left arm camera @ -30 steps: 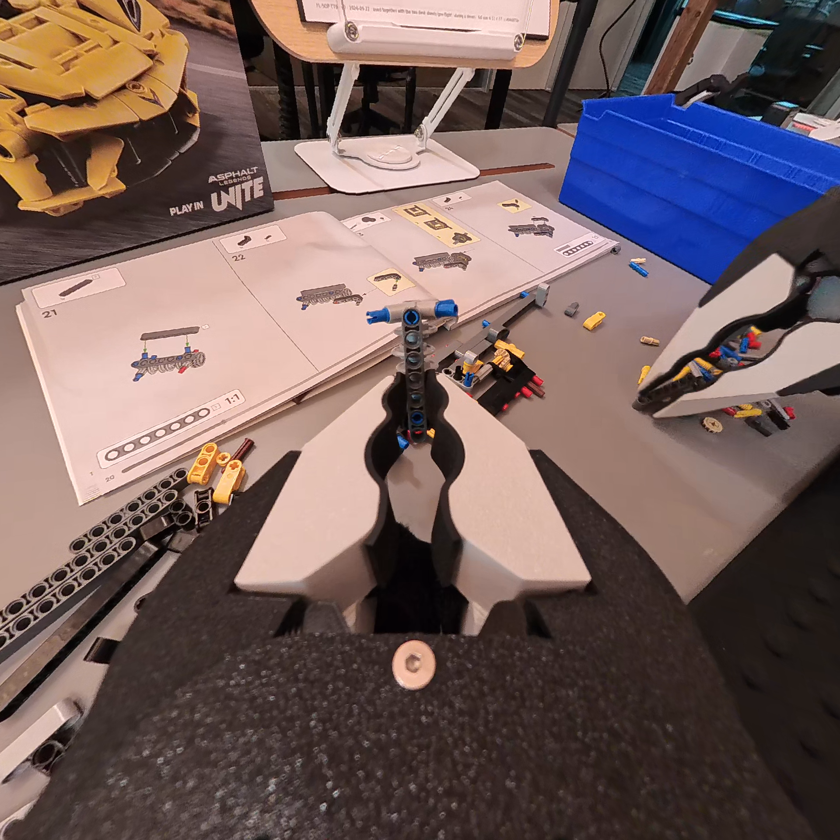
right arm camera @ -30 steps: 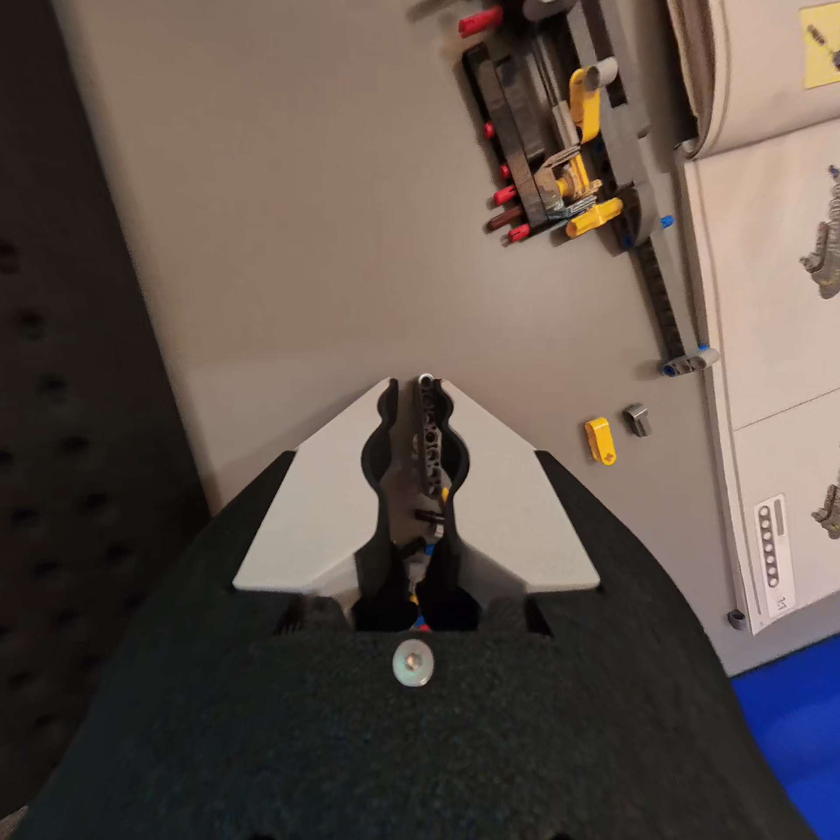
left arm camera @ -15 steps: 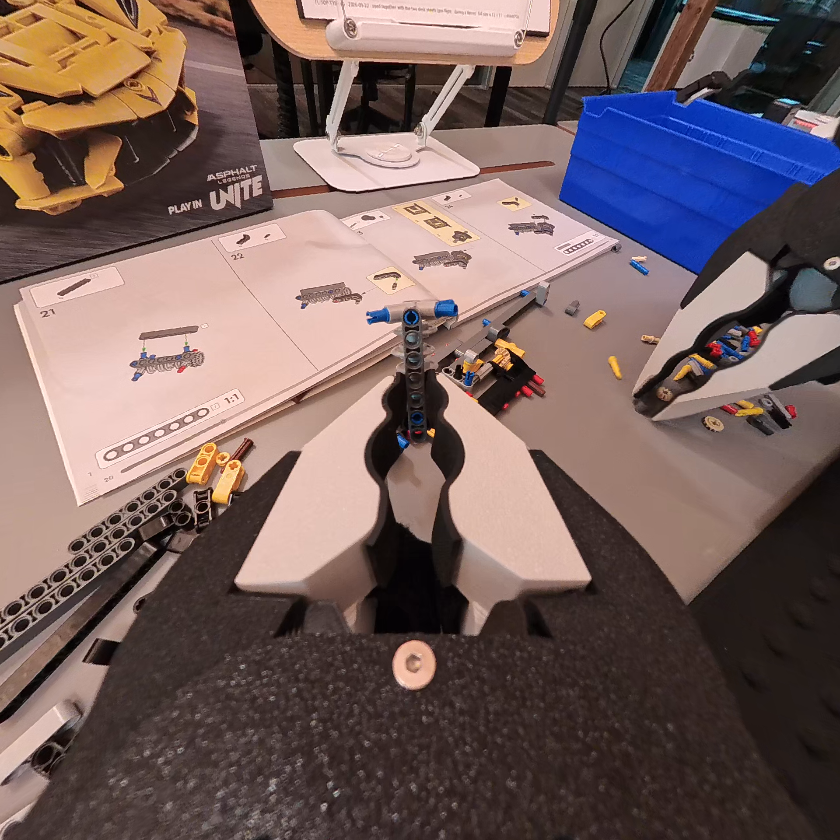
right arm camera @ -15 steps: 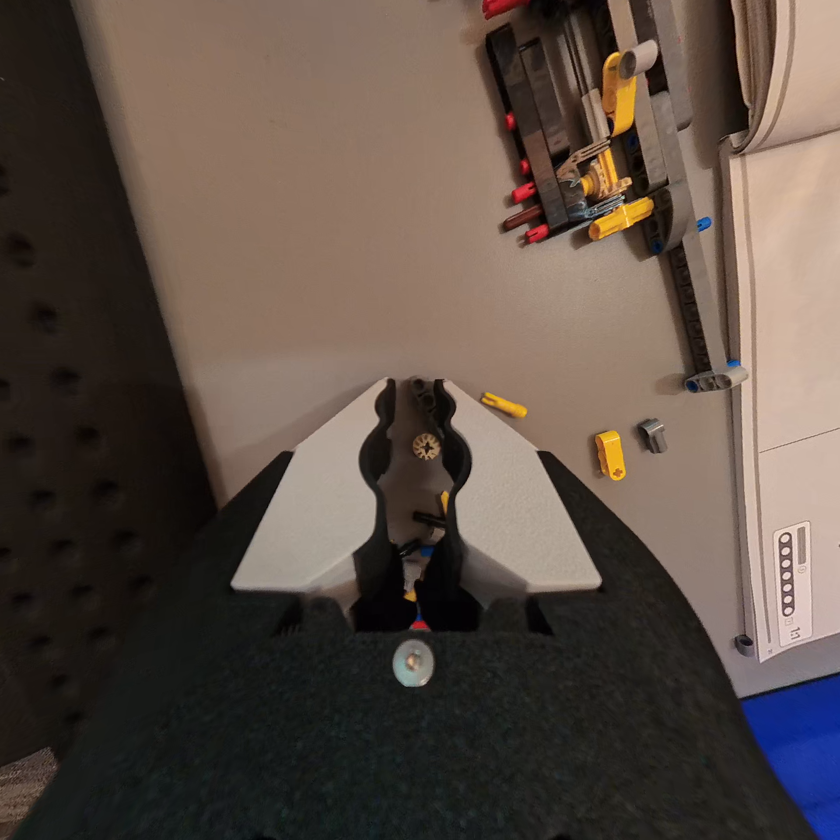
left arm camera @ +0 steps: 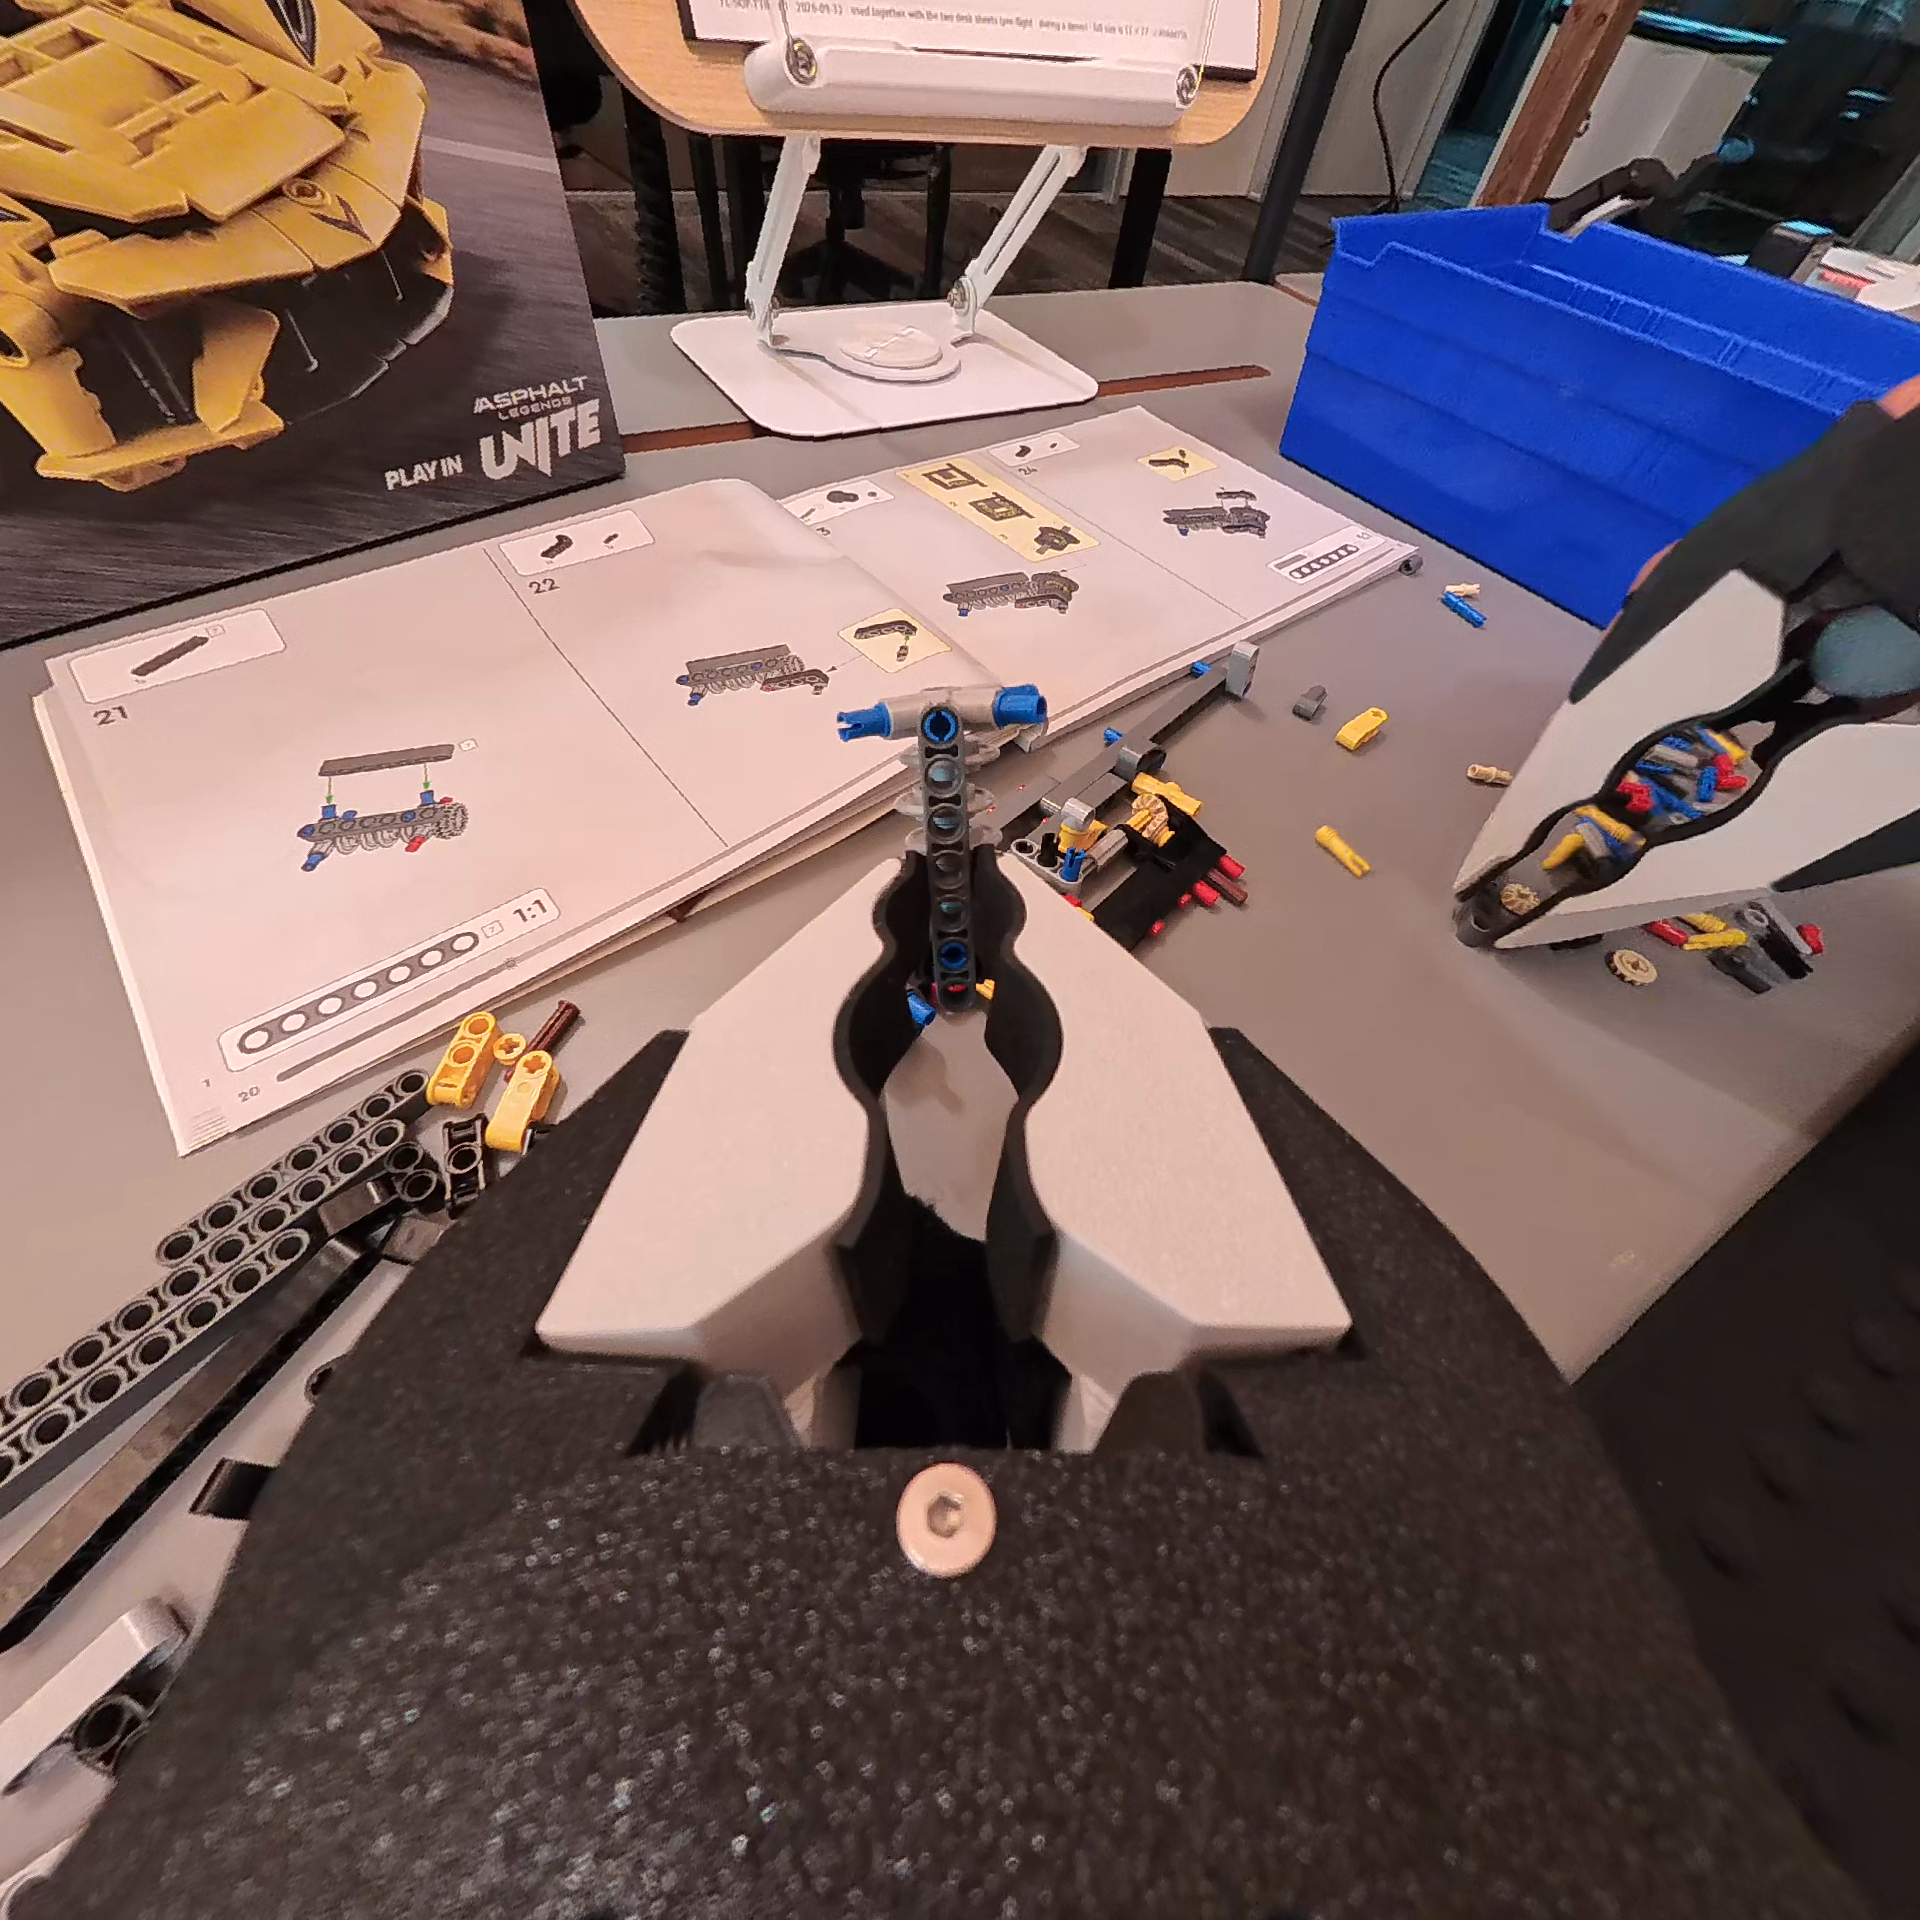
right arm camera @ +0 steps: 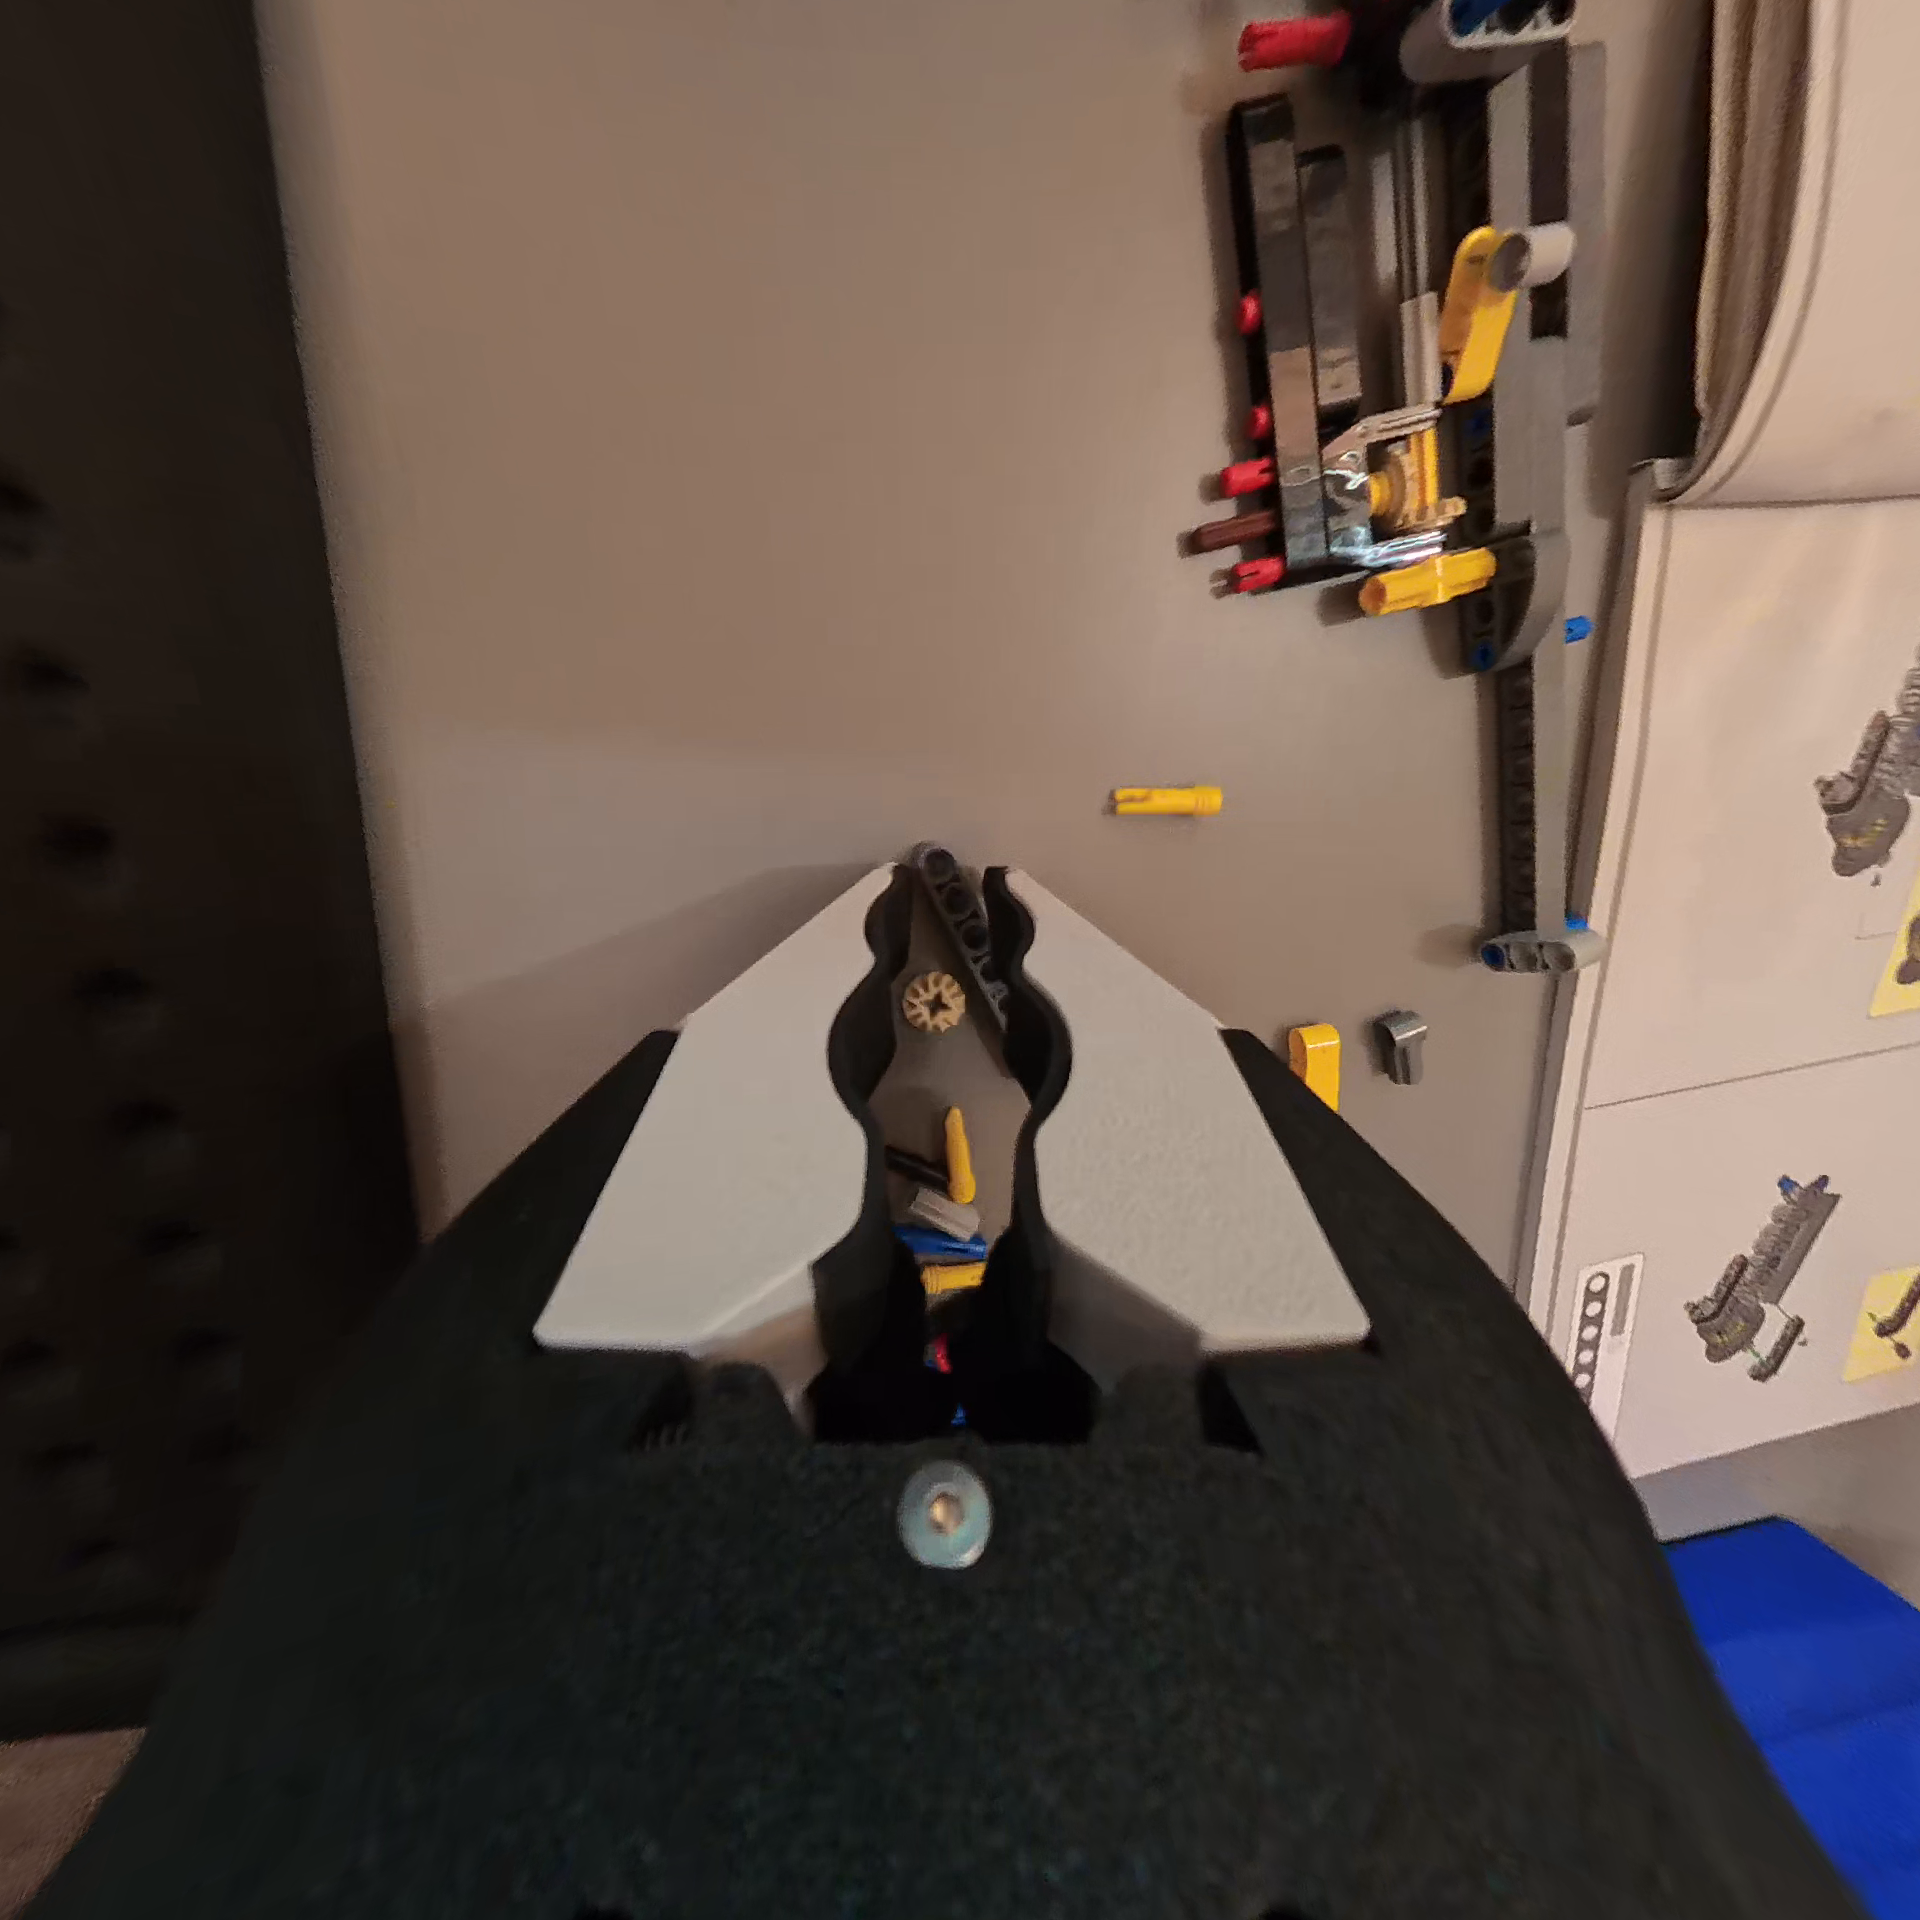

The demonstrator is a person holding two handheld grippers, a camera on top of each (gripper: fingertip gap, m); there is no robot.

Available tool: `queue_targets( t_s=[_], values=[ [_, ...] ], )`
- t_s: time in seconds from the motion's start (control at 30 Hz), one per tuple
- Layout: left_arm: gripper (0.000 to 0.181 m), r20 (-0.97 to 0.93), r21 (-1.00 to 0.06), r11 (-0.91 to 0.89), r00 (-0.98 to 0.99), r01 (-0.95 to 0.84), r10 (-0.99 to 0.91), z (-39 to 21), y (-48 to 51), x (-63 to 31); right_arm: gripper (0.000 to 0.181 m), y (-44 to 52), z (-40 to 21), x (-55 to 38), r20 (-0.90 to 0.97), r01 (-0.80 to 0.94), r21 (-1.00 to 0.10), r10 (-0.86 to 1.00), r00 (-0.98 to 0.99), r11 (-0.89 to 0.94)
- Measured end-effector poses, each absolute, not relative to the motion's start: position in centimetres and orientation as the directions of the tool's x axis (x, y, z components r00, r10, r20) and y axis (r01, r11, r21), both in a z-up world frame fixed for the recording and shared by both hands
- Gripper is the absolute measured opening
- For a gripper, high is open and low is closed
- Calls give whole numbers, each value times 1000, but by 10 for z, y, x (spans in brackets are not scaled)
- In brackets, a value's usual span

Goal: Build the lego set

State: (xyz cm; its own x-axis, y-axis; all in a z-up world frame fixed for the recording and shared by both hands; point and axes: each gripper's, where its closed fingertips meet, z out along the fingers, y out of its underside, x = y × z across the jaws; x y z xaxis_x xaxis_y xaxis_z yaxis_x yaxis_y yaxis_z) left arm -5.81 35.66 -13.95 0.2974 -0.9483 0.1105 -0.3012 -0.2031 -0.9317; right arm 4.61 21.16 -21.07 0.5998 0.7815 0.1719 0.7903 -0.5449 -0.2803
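Grey worktop [left arm camera: 1351,1060], matte. Carrying an open instruction booklet [left arm camera: 436,790], a blue bin [left arm camera: 1538,416], a white stand [left arm camera: 883,364], black beams [left arm camera: 208,1247]. Scattered with small yellow pins [right arm camera: 1166,800] and a half-built grey assembly [right arm camera: 1455,416].

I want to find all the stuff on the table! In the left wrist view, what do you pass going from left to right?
Black beams → yellow connectors → instruction booklet → dark beam with blue pins held by the left gripper → yellow pin → right gripper
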Motion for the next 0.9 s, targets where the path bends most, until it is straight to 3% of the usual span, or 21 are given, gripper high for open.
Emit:
queue_targets(
  t_s=[0.27,0.33,0.43,0.5,0.57,0.67,0.77,0.9],
  values=[
    [7,109,-934,-199,294,-297,-950,-138,356,-58,7,213,-213,42,114,807,-308,822,558,-504],
    [7,107,-936,-195,289,-295,-951,-138,355,-58,7,221,-206,39,127,778,-359,799,588,-516],
    [6,110,-938,-192,279,-289,-954,-136,353,-57,7,256,-164,20,115,609,-587,690,715,-534],
    [7,122,-941,-197,268,-274,-956,-133,352,-55,7,282,-123,-5,43,409,-775,605,795,-482],
    [7,154,-938,-222,256,-265,-954,-131,350,-54,7,305,-92,-30,-48,190,-896,513,857,-402],
    [7,209,-929,-269,240,-254,-948,-131,350,-54,7,330,-87,-42,-7,103,-948,341,940,-302],
    [7,232,-928,-288,238,-237,-943,-130,351,-56,7,343,-88,-47,-102,-47,-968,216,971,-247],
    [7,199,-934,-262,254,-244,-946,-130,352,-55,7,348,-94,-50,-95,-63,-969,122,988,-240]
  ],
)
